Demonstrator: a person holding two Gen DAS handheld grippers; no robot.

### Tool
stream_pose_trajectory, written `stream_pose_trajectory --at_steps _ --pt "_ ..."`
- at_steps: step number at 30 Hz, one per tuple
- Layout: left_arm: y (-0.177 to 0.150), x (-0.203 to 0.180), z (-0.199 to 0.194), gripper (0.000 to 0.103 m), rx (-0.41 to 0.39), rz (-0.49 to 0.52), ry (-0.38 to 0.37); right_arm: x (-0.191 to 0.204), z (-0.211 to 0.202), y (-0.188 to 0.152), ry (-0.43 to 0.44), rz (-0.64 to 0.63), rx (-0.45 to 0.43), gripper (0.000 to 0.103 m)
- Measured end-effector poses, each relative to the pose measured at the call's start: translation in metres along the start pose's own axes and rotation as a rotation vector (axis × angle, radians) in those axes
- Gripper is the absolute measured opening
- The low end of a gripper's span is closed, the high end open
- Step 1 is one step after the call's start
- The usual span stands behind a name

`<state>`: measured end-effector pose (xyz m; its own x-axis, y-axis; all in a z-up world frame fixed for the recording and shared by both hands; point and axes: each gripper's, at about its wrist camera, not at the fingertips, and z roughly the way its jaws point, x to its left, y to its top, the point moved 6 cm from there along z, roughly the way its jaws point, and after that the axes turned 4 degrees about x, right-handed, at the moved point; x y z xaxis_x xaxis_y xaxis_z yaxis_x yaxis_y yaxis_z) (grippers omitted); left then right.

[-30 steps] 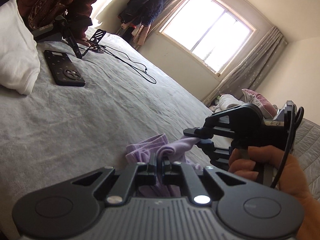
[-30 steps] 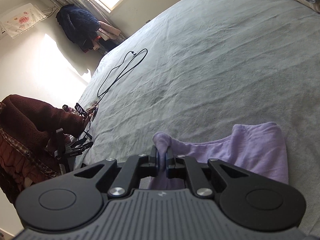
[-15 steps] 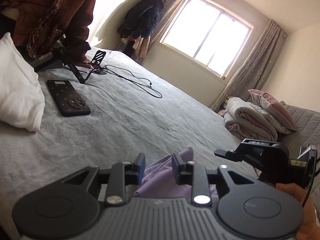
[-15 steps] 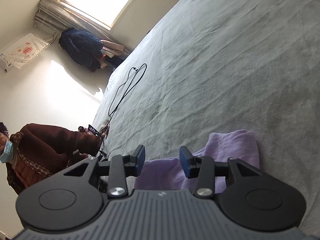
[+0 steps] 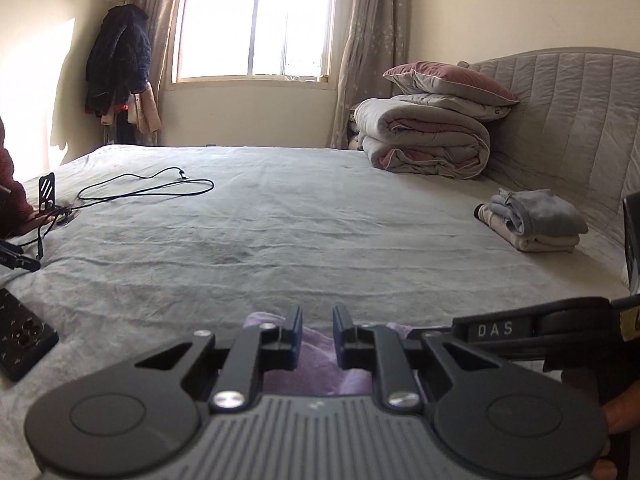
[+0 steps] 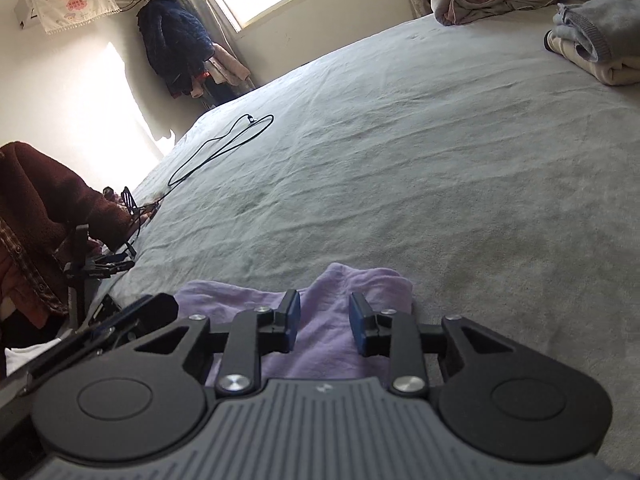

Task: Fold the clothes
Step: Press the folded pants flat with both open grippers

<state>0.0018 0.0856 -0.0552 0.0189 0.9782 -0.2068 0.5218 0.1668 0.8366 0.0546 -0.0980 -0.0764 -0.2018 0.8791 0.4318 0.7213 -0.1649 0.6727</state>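
A lilac garment (image 6: 320,332) lies folded on the grey bed (image 6: 440,160) near its front edge. My right gripper (image 6: 323,320) hovers over it, open, with the cloth showing between the fingers but not pinched. In the left wrist view the same lilac garment (image 5: 316,360) lies under my left gripper (image 5: 317,334), which is also open and holds nothing. The right gripper's black body (image 5: 532,328) reaches in from the right there, with a hand behind it. Most of the garment is hidden by the gripper bodies.
A folded grey and beige clothes stack (image 5: 532,220) sits at the right by the headboard, beyond it a rolled quilt with a pillow (image 5: 428,136). A black cable (image 5: 148,188) and a phone (image 5: 20,336) lie on the left. A person in a dark red sleeve (image 6: 52,208) stands at the left.
Both grippers, shut on the lilac garment a second ago, have opened and let it go. It now lies flat on the bed, and both cameras have swung toward the window.
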Motion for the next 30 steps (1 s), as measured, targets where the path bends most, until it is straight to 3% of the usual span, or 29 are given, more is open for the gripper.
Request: stream_pose_trajectory --at_steps 1,4,9,11,14,15,17,23,27,30 --pt "0.000 0.004 0.003 0.016 0.007 -0.010 0.005 -0.002 0.004 -0.001 -0.026 -0.028 0.001 0.030" --pt "0.000 0.017 0.013 0.016 0.028 -0.040 0.019 -0.014 0.016 -0.005 -0.089 -0.089 0.003 0.001" --pt "0.001 0.038 0.029 0.018 0.063 -0.090 0.044 -0.025 0.014 0.001 -0.077 -0.079 -0.008 0.000" --pt "0.001 0.047 0.035 0.018 0.077 -0.111 0.053 -0.029 0.007 0.003 -0.067 -0.062 -0.009 0.005" --pt "0.001 0.060 0.045 0.018 0.098 -0.141 0.068 -0.035 -0.007 0.004 -0.053 -0.023 -0.006 0.020" --pt "0.003 0.061 0.044 0.018 0.097 -0.159 0.056 -0.038 -0.012 0.003 -0.056 -0.013 -0.004 0.031" --pt "0.009 0.060 0.039 0.022 0.097 -0.210 -0.001 -0.043 -0.025 0.000 -0.052 -0.001 0.001 0.039" --pt "0.021 0.046 0.032 0.040 0.178 -0.291 -0.164 -0.049 -0.042 -0.017 -0.020 0.102 0.031 0.039" --pt "0.019 0.043 0.032 0.056 0.231 -0.257 -0.148 -0.046 -0.039 -0.030 0.014 0.241 0.050 0.040" --pt "0.013 0.044 0.034 0.057 0.279 -0.264 -0.151 -0.044 -0.037 -0.037 0.037 0.351 0.057 0.040"
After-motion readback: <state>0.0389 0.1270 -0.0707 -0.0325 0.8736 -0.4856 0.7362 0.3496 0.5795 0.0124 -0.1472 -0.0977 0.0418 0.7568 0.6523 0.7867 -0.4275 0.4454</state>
